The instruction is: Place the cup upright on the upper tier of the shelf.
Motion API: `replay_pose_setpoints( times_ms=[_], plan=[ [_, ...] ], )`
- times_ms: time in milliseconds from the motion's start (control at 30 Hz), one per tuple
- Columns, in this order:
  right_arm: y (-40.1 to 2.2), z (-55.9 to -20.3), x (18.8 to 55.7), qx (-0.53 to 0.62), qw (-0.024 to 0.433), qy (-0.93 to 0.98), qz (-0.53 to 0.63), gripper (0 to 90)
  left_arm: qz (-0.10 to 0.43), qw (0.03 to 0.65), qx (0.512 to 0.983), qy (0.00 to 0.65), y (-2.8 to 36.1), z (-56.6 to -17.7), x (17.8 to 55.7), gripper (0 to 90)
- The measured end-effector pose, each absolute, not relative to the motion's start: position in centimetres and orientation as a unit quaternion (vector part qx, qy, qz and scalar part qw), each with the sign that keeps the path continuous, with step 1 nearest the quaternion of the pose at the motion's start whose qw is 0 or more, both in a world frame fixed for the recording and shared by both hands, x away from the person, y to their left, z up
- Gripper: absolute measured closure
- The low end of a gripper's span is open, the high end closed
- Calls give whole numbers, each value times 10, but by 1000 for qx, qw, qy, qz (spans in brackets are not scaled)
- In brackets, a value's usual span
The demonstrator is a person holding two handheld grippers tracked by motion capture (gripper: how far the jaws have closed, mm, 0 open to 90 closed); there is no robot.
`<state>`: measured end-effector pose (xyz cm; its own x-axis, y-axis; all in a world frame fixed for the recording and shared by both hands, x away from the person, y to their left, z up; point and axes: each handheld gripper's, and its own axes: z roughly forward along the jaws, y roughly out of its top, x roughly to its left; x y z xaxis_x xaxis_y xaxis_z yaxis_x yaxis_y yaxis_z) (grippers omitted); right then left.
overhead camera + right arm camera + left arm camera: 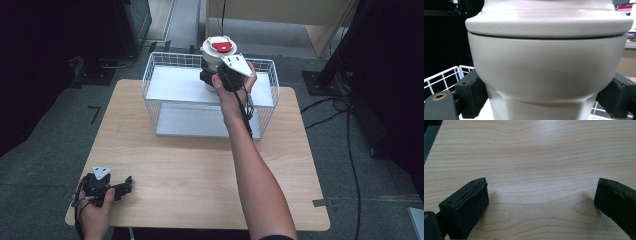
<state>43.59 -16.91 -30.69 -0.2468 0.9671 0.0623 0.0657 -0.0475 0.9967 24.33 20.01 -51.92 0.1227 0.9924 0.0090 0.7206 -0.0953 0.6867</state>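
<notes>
Left gripper (122, 186): rested at the near left corner of the wooden table (200, 175), jaws spread wide, nothing between them.

Wire rack (165, 75): white, two-tiered, at the table's far middle.

Cream jar (215, 57): lidded, red patch (222, 46) on top, at or just above the rack's upper shelf, back edge.

Right gripper (209, 77): jaws clamped on the jar's narrower lower body, under the bulge.

Handling, judged: rigid, smooth, probably slippery and breakable; lid seemingly loose. Best held low beneath the shoulder, kept upright.
</notes>
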Motion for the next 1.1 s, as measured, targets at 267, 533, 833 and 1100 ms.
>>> replay_pose_setpoints(
  times_ms=[267,533,833,1100],
  plan=[
    [-171,-308,447,472,403,557,552,107,248,274,697,614,200,-519,243,0],
    [-172,-311,448,476,400,559,548,107,248,274,698,614,200,-519,243,0],
    [-173,-309,445,474,381,580,542,97,248,274,697,614,200,-519,243,0],
    [-184,-307,440,477,357,593,542,15,248,274,698,614,200,-519,243,0]
  ],
)
